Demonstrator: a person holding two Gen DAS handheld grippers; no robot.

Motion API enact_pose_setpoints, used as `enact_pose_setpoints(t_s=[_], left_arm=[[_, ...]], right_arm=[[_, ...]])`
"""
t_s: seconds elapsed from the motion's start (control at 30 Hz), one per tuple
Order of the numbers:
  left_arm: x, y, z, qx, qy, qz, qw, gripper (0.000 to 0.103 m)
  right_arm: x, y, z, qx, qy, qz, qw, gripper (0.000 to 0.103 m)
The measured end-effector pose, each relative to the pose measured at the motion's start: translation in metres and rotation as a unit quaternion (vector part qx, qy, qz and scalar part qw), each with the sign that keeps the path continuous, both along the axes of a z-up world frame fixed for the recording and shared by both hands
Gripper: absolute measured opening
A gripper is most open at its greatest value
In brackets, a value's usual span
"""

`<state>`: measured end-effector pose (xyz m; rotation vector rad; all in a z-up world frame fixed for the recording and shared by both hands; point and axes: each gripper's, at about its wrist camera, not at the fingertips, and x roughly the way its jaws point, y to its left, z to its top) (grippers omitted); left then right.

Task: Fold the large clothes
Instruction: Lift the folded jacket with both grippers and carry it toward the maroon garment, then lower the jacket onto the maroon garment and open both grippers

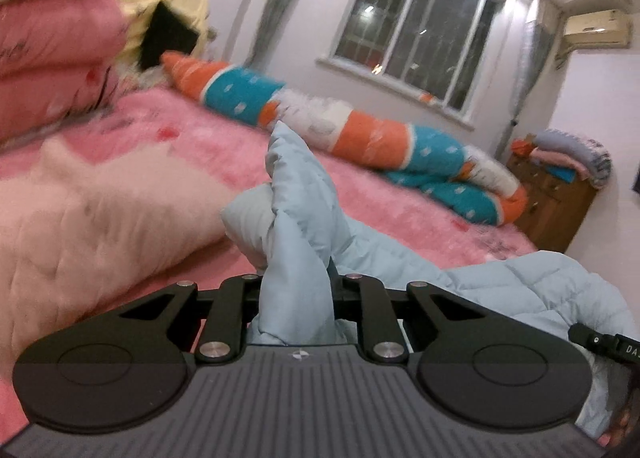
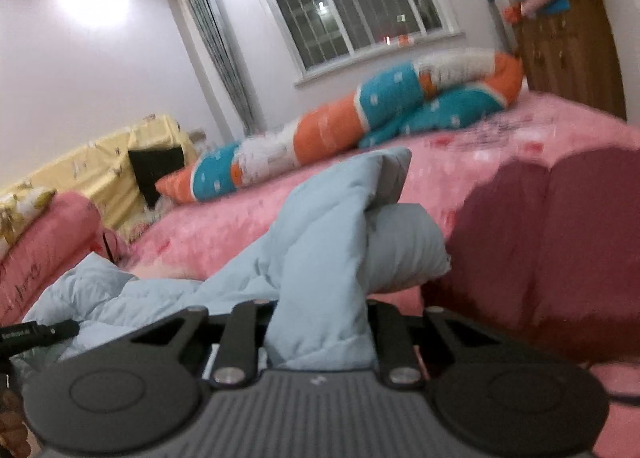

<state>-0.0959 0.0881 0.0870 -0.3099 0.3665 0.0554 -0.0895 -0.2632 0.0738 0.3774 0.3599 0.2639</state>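
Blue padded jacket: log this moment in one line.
garment: light blue padded jacket | left tongs: shut on jacket | right tongs: shut on jacket | surface: pink bed cover | fold: not yet done

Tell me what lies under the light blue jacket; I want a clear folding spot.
Under the lifted light blue jacket, pink bedcover shows. What lies beneath its bunched lower part is covered.

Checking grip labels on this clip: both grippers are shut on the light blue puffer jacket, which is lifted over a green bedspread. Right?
Not quite: the bedspread is pink, not green, as both wrist views show. The rest holds: the left gripper and right gripper are each shut on the light blue puffer jacket, lifted over it.
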Motion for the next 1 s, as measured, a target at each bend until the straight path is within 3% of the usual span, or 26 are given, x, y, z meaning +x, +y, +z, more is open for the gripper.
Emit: enact_pose_setpoints(t_s=[0.2, 0.4, 0.7, 1.0], left_arm=[[0.014, -0.053, 0.055, 0.013, -0.051, -0.064, 0.9966, 0.019], [0.057, -0.146, 0.083, 0.037, -0.082, -0.152, 0.9843, 0.020], [0.135, -0.283, 0.060, 0.045, -0.069, -0.257, 0.9628, 0.020], [0.187, -0.340, 0.016, 0.064, -0.016, -0.297, 0.9526, 0.021]], right_arm=[[-0.017, -0.053, 0.034, 0.030, -0.058, -0.060, 0.996, 0.017], [-0.031, -0.129, 0.049, 0.055, -0.102, -0.174, 0.978, 0.017], [-0.023, -0.220, 0.031, 0.025, -0.106, -0.345, 0.932, 0.018], [-0.003, -0.251, -0.006, -0.012, -0.065, -0.449, 0.891, 0.018]])
